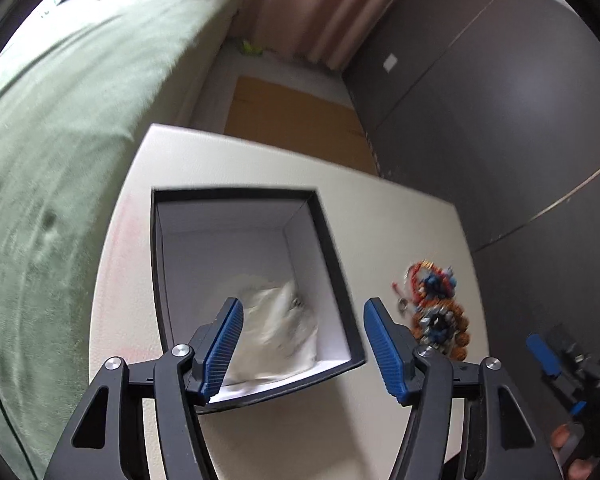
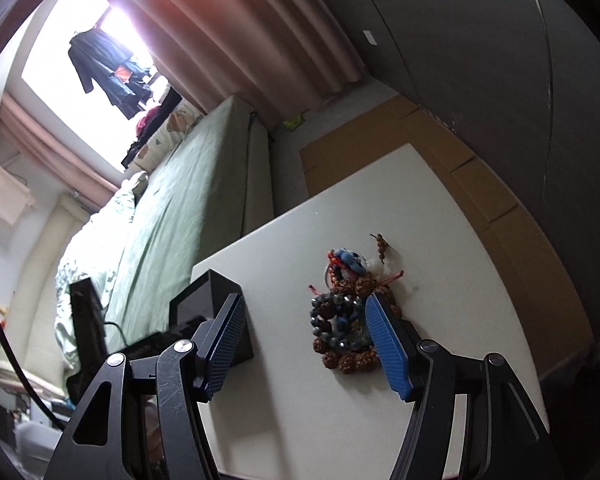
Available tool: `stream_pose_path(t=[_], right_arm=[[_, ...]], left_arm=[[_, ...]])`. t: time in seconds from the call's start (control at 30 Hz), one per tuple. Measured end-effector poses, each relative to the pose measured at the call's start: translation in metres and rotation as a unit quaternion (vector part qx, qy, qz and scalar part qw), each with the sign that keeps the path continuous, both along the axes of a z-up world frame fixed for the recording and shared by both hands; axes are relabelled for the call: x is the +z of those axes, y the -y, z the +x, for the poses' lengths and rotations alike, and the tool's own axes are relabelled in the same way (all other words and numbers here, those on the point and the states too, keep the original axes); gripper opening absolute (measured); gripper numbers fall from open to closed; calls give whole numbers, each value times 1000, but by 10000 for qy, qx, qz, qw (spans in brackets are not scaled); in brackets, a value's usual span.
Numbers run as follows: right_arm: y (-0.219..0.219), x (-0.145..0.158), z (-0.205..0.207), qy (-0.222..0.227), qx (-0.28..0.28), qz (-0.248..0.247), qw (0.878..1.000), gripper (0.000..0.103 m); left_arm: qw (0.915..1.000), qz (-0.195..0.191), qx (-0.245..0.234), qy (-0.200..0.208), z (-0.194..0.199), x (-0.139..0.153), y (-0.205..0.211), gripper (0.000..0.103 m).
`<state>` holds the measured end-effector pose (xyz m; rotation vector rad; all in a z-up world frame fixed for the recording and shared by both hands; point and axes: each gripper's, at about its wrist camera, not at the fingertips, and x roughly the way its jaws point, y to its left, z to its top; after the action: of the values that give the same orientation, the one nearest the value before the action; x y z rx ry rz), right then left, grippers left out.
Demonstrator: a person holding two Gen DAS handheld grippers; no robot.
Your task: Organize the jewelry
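Two tools hang over a white table (image 2: 440, 208), both with blue pads spread apart and nothing between them. Nearest, the left tool (image 1: 303, 350) hovers above an open black box (image 1: 342, 280) with a white lining; a pale, blurred bundle of cloth (image 1: 276, 336) lies in the box's near right corner. Right of the box, apart from it, a heap of beaded bracelets (image 1: 436, 312) in brown, blue and red rests on the table. The right tool (image 2: 305, 346) points down at that same heap, its right pad (image 2: 386, 350) overlapping the beads' edge in the right wrist view; contact cannot be told. A thumb (image 1: 562, 438) on the right tool's handle shows at the left wrist view's lower right edge. Beyond the table lie flattened cardboard (image 1: 300, 120) on the floor, a green bed (image 2: 180, 208) to the left, a dark wardrobe (image 1: 500, 100) to the right and pink curtains (image 2: 236, 40) at the far window.
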<state>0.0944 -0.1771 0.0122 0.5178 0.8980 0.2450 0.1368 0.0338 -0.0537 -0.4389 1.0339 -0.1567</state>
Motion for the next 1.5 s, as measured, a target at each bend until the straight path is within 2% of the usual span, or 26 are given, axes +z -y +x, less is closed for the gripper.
stream_pose_path(t=[0.1,0.3,0.43,0.67,0.9,1.17,1.3,1.33,1.5], right_arm=[[12,-6,-3,-84,-68,3,9999,64],[21,-7,-6,-160,-173,-17,9997,64],[34,-9,-7,-207,-359,7,9991,64],[59,-22,1,-533,-764,173,9955,64],[64,-33,4,-744,-830,252,9935,63],[66,-44,8,-912,-850,177,9920,63],[65,-48,9,-984,-767,180,9920,63],[64,-48,9,-992,-735,151,9922,63],[58,-48,11,-1012,-618,-37,9929,63]], left_arm=[[9997,-217,58,136,-6,7,0,64],[9988,-130,14,475,-14,19,13,64],[9975,-59,-277,651,-18,24,36,64],[9930,220,-918,709,-15,17,93,63],[9912,397,-1157,513,-5,-6,126,44],[9892,649,-1234,445,3,-27,144,43],[9893,795,-1172,360,9,-37,146,33],[9894,788,-1169,356,10,-39,147,28],[9888,738,-1225,422,14,-42,149,19]])
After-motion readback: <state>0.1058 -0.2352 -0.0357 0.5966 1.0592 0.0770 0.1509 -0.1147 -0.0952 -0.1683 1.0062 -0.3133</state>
